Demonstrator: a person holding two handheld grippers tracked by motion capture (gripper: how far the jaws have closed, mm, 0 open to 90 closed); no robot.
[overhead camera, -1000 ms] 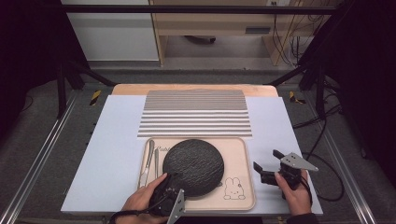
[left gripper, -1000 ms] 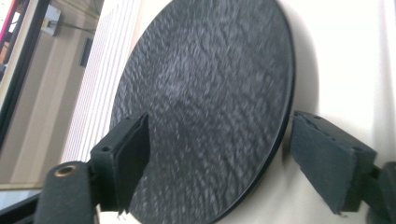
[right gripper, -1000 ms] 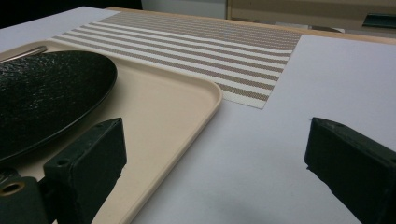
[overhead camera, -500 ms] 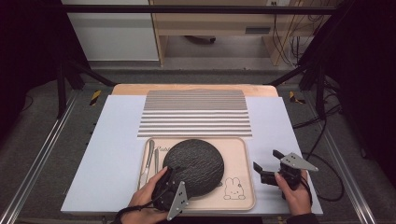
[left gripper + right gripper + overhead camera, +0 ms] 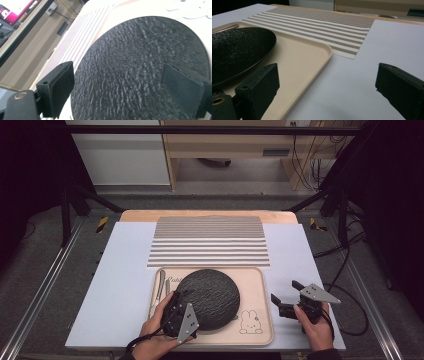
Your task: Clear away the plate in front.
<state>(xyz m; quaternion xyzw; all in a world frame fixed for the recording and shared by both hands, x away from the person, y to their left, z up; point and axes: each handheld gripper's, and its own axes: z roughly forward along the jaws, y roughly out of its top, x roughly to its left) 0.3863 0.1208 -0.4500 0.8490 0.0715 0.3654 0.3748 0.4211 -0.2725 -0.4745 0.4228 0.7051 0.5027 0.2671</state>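
The left tongs (image 5: 181, 306) sit at the near left edge of the black textured plate (image 5: 209, 298), their jaws spread wide and having just been opening. In the left gripper view the plate's rim runs between the two black pads (image 5: 61, 85), with a gap visible on both sides, so the plate is released rather than gripped. A grey three-cornered plate rides on top of these tongs, and the person's left hand (image 5: 155, 340) wraps the handle just nearer than the plate.

The plate itself lies flat on the beige tray (image 5: 260, 320), taking up the tray's middle and left. Just left of the plate, along the tray's left edge, lie two pieces of metal cutlery (image 5: 161, 287); their kind is hard to tell. Right of the plate, a small rabbit drawing (image 5: 248, 322) marks the tray's near right corner.

The right tongs (image 5: 287, 300) hover well right of the plate, beyond the tray's right edge, jaws wide and empty above the white mat (image 5: 115, 285). Beyond the plate lies a striped placemat (image 5: 209, 242), its near edge touching the tray. The mat covers the wooden desk (image 5: 210, 213).
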